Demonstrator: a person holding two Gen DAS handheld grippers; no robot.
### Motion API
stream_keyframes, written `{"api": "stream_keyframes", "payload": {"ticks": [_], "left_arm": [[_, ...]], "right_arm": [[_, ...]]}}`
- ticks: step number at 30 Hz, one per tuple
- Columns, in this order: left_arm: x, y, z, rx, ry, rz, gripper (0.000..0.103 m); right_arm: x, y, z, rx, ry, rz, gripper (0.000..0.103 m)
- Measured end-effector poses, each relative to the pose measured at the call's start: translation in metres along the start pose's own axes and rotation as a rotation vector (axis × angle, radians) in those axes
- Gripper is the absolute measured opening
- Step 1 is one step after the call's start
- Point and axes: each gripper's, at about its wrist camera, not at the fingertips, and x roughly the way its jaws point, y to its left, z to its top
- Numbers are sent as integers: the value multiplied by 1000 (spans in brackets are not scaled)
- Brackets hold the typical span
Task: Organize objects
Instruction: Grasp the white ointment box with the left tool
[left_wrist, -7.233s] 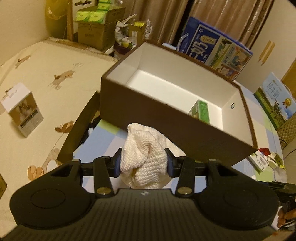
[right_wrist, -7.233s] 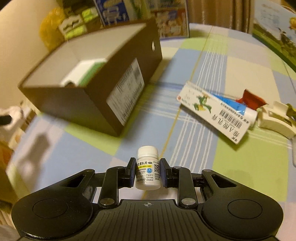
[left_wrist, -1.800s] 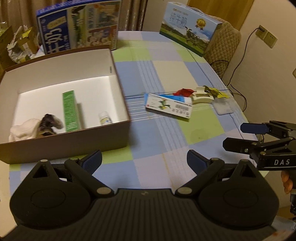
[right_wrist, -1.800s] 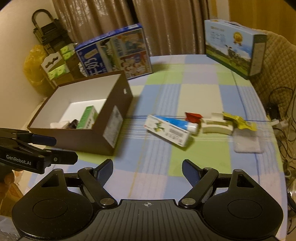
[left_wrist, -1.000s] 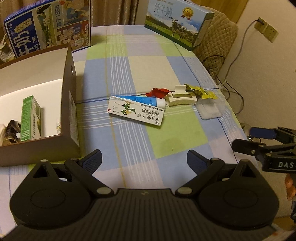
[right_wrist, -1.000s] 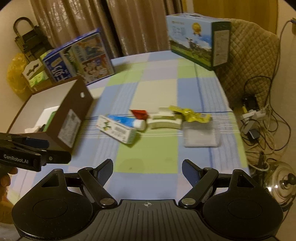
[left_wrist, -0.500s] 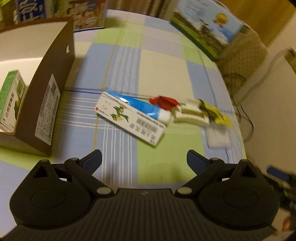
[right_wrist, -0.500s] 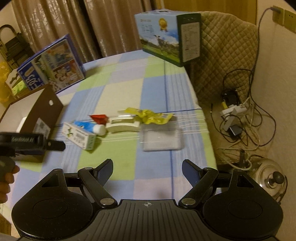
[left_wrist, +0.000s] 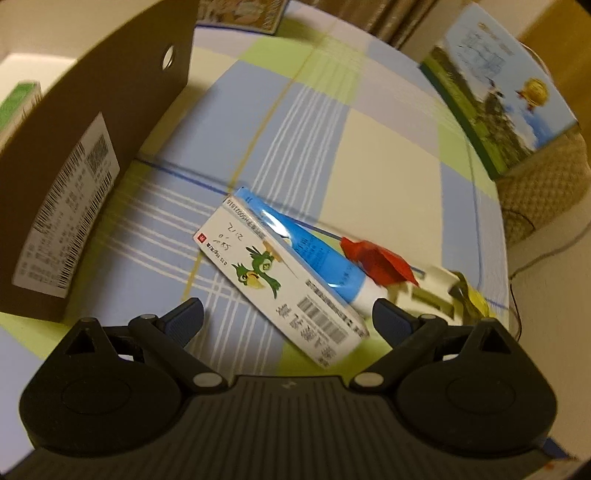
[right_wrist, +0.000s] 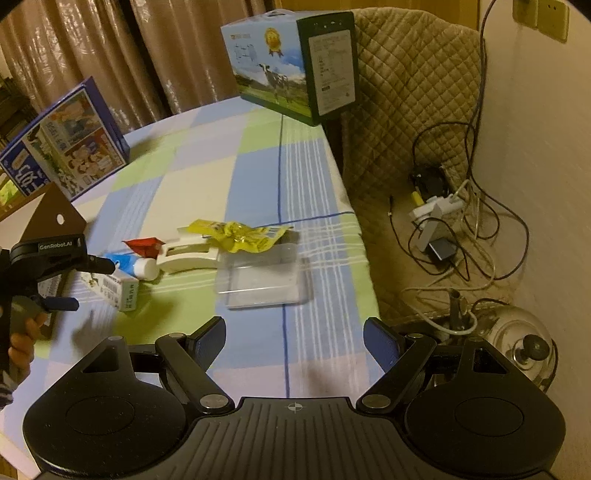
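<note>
My left gripper (left_wrist: 288, 317) is open and hovers low over a white carton with a green bird (left_wrist: 280, 280), its fingers either side of the carton's near end. A blue tube (left_wrist: 295, 247) lies against the carton, with a red paper piece (left_wrist: 380, 262), a white clip (left_wrist: 432, 291) and a yellow wrapper (left_wrist: 472, 299) beyond. The brown box (left_wrist: 85, 147) stands at left with a green carton (left_wrist: 18, 99) inside. My right gripper (right_wrist: 295, 336) is open and empty above the table's near edge, short of a clear plastic case (right_wrist: 264, 280). In the right wrist view, the left gripper (right_wrist: 79, 284) straddles the white carton (right_wrist: 114, 288).
A blue milk carton (right_wrist: 62, 144) and a green-and-blue milk box (right_wrist: 291, 62) stand at the table's far side. A quilted chair (right_wrist: 406, 92) is at the right edge. Cables (right_wrist: 443, 221) and a glass-lidded pot (right_wrist: 524, 350) lie on the floor.
My left gripper has dropped and closed in on the white carton, still open. The right gripper has swung right toward the clear case and the table's edge.
</note>
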Motion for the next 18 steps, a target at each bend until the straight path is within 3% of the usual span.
{"api": "stream_keyframes", "payload": {"ticks": [7, 12, 18], "left_arm": [[18, -1, 4, 10, -16, 57, 89], [18, -4, -1, 109, -26, 103, 68], [9, 6, -12, 205, -19, 125, 58]], "right_arm": [[7, -7, 1, 11, 19, -4, 79], [12, -9, 0, 18, 34, -5, 79], [17, -10, 1, 22, 43, 1, 79]]}}
